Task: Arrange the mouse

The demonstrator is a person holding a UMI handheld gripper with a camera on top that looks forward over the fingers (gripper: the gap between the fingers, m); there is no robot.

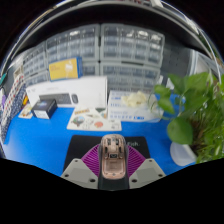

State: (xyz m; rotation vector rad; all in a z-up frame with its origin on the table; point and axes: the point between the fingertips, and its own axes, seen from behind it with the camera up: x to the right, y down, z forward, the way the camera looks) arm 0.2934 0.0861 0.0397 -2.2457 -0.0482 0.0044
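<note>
A translucent beige computer mouse (112, 158) sits between my two fingers, its nose pointing away from me. My gripper (112, 163) is shut on it: the purple pads (94, 160) press against both of its sides. The mouse is held just above a small black mouse mat (82, 147) that lies on the blue table (45, 140). The rear end of the mouse is hidden below, between the fingers.
A white printer (55, 95) and a blue box (43, 108) stand at the back left. A picture sheet (93, 120) and a white-blue box (132, 105) lie behind the mat. A green plant (192, 105) in a white pot is at the right. Drawer racks (110, 50) line the wall.
</note>
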